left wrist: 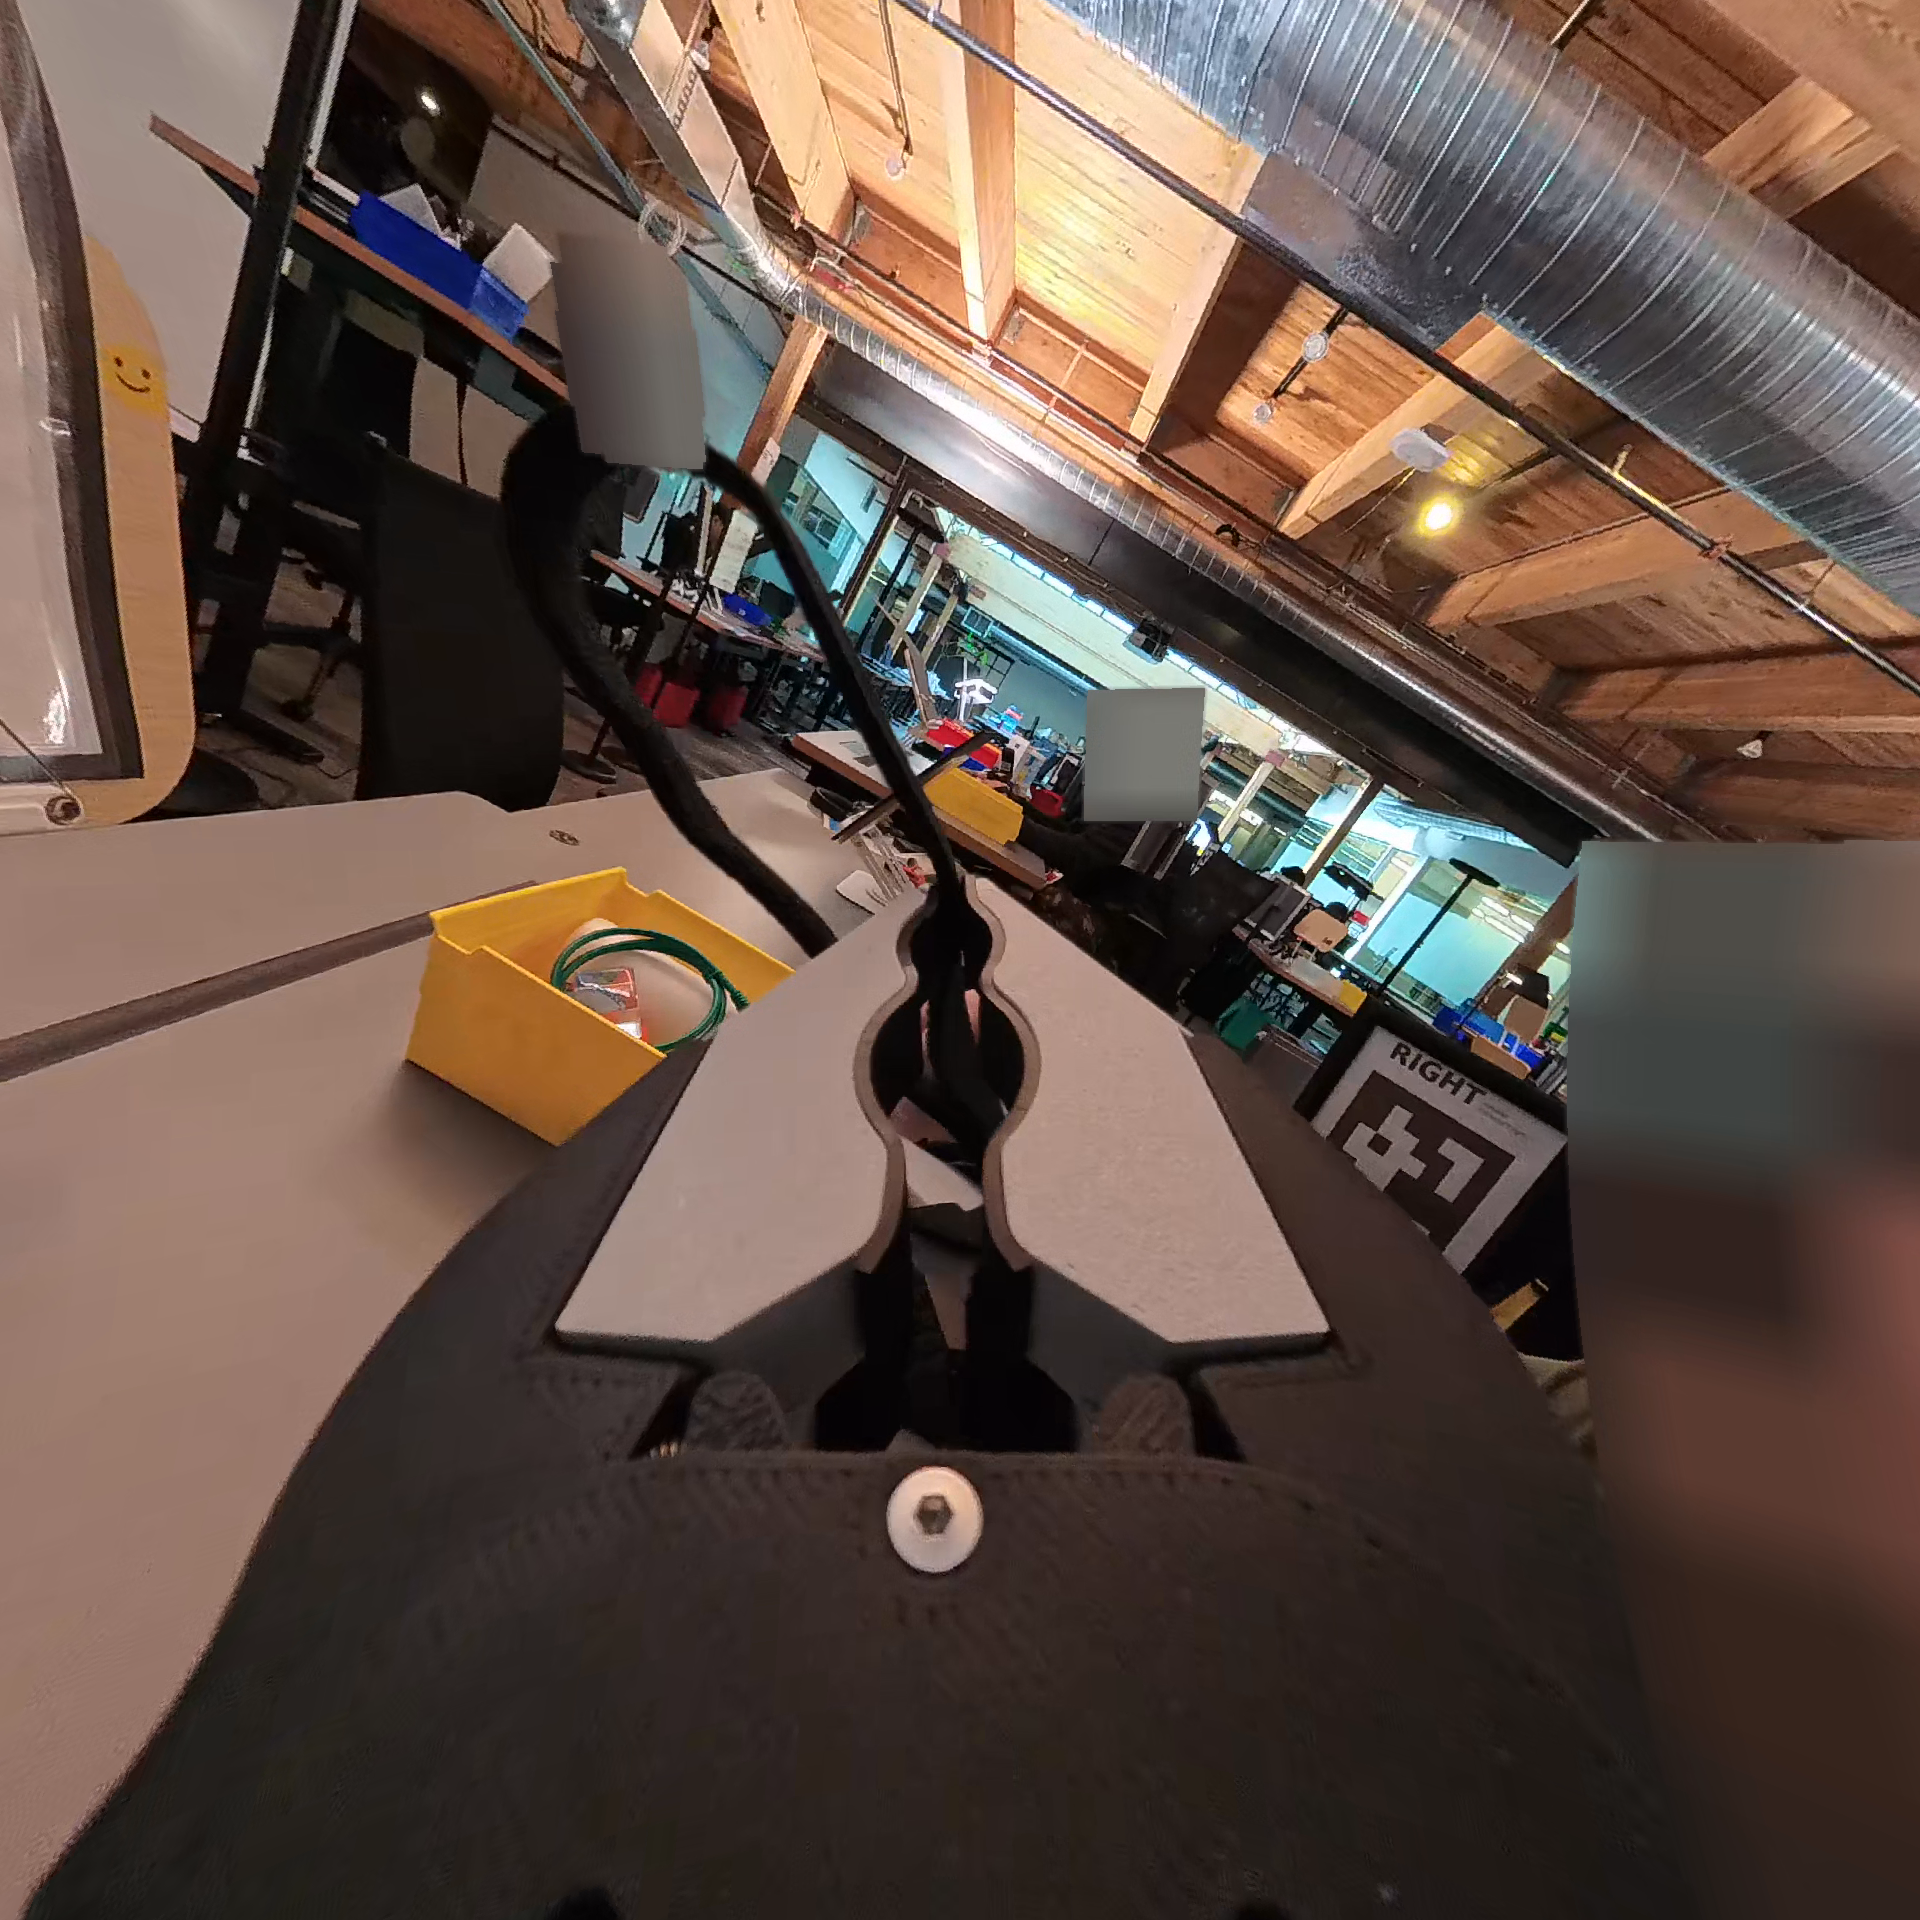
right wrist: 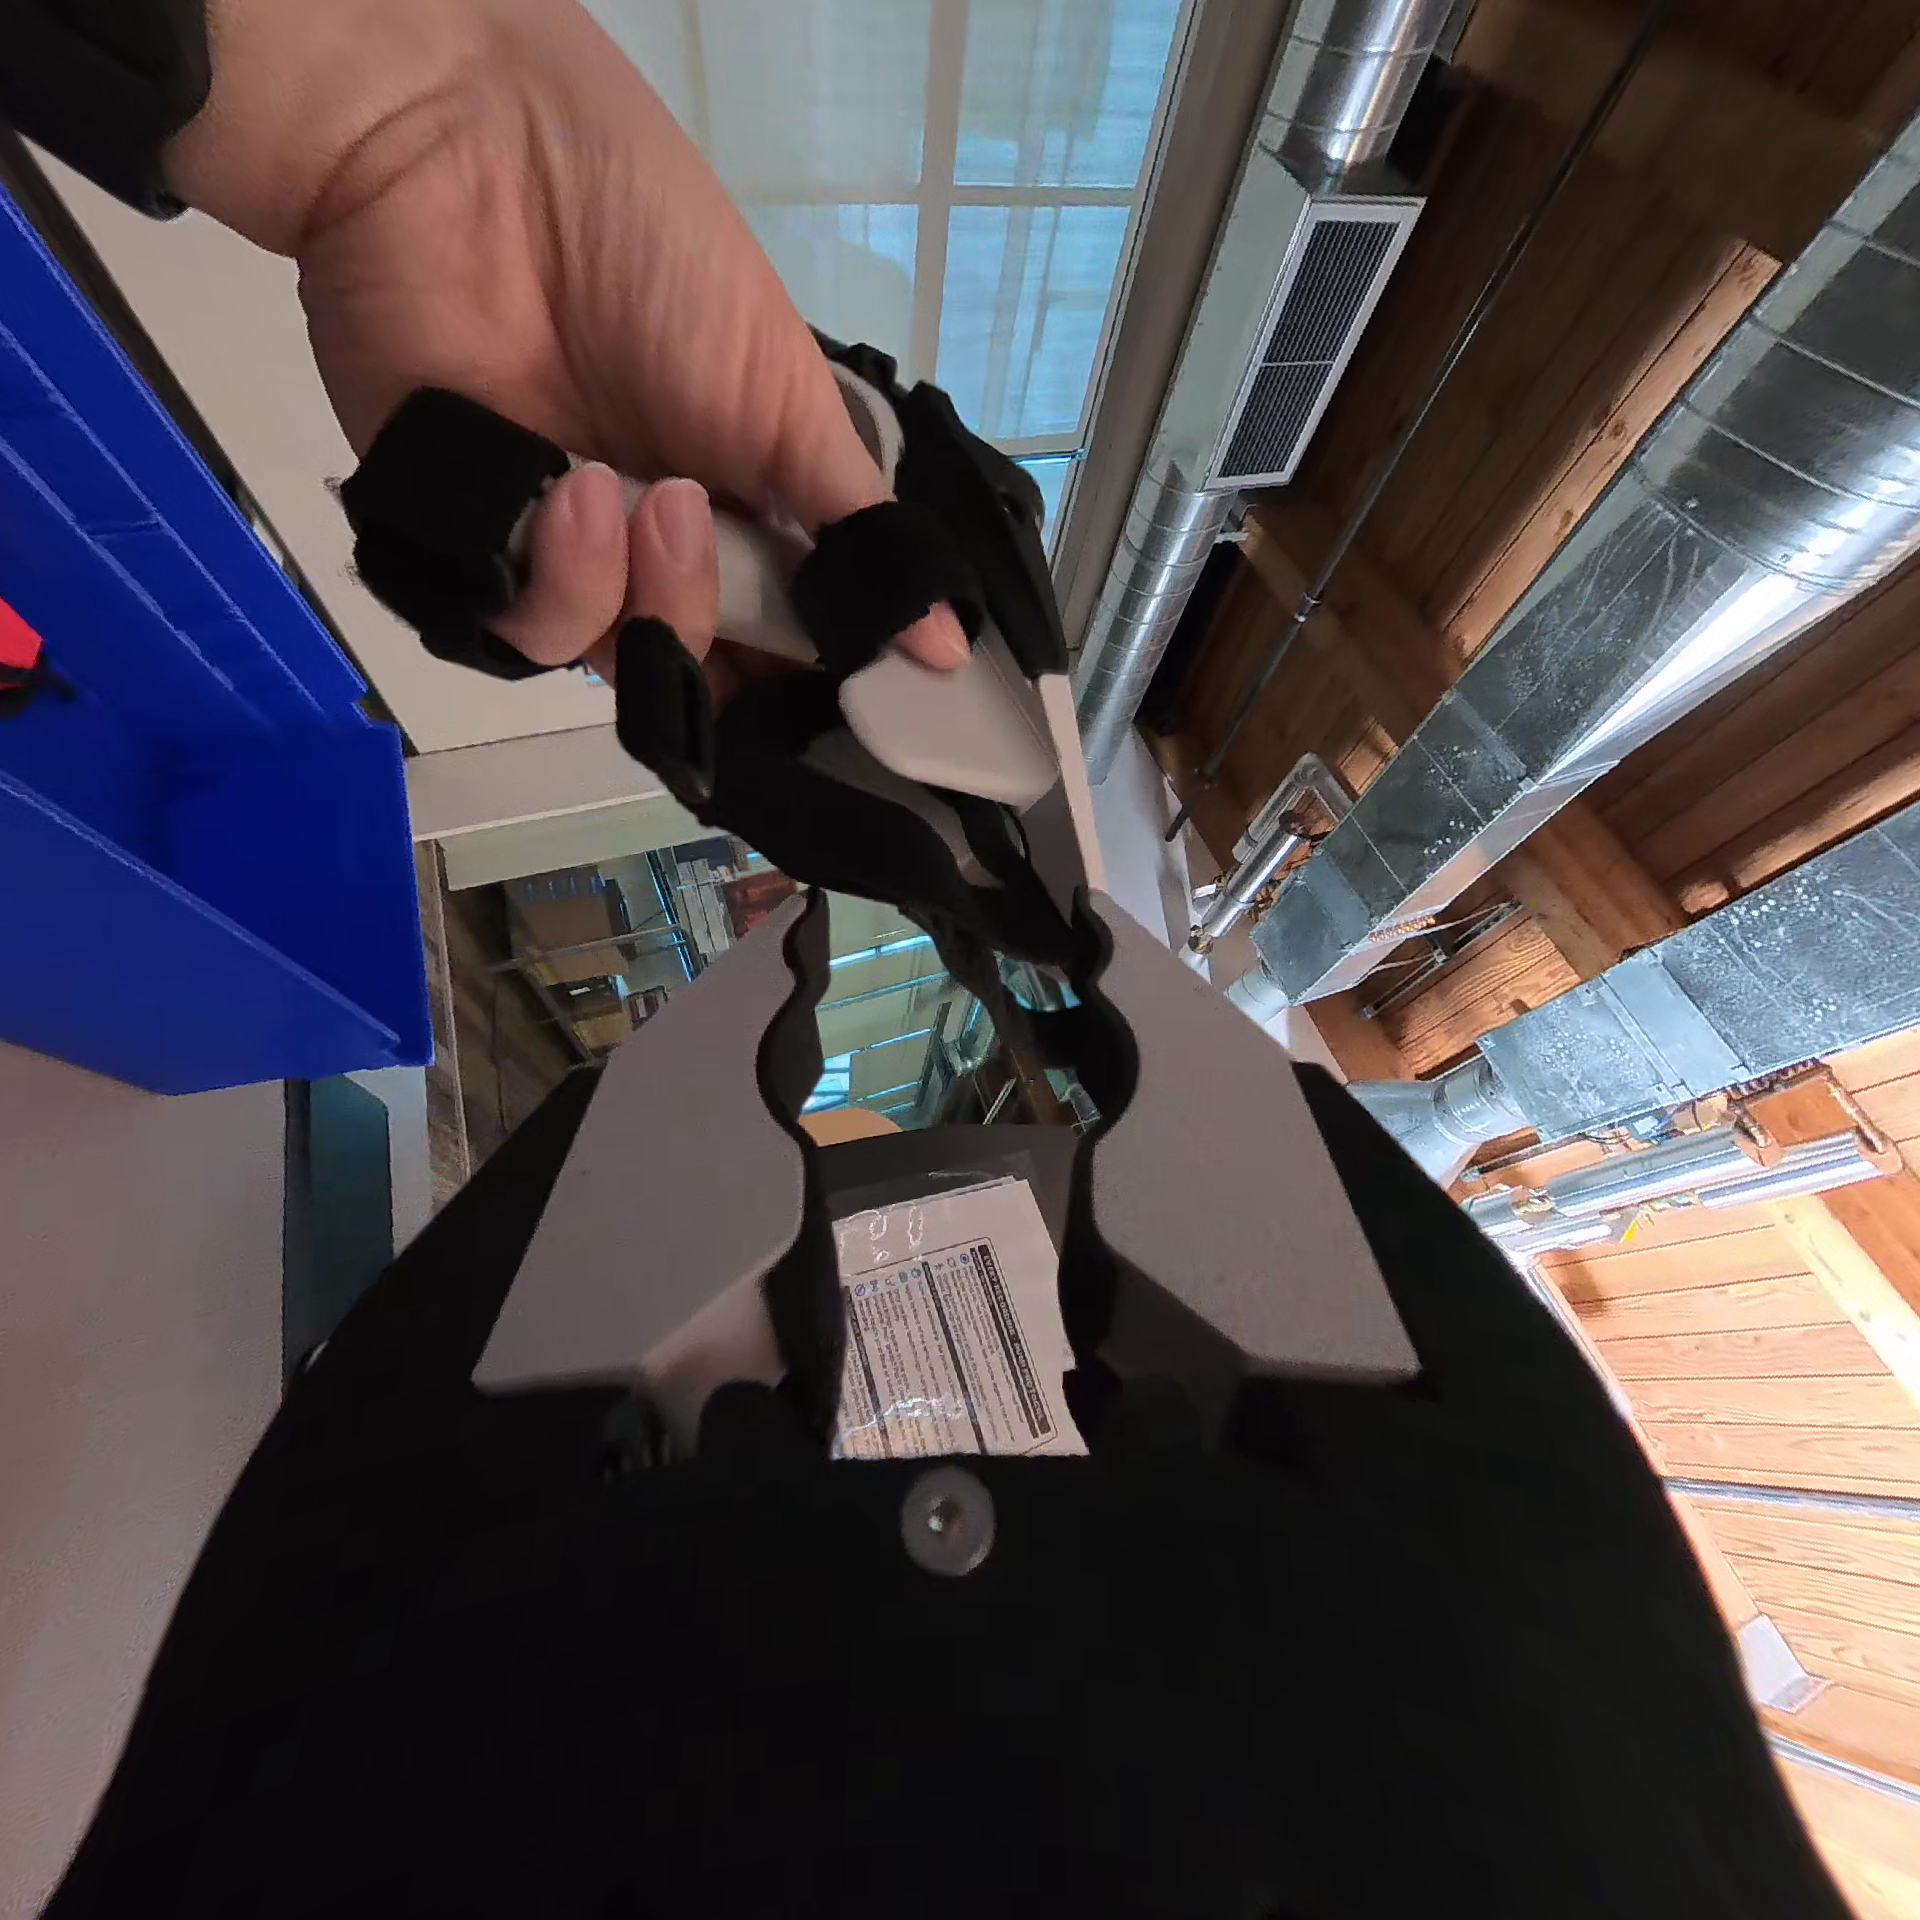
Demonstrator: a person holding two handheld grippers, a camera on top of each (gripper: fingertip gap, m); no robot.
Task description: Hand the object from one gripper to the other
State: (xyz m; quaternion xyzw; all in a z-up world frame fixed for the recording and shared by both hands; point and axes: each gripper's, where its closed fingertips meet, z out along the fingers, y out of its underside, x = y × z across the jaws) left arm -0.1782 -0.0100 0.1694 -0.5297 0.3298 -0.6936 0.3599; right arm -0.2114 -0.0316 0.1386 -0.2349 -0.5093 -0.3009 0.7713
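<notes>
Left tool was clamped on a black cord bundle; right tool was held apart, one finger against the strands. Bundle judged light, limp, snag-prone; best gripped on the thick braided part near the left tips.

Left gripper: grey wavy-edged fingers, black textured body, white hex screw. Right gripper: same grey fingers, black body, dark screw. Hand: black sleeve, black finger straps.
</notes>
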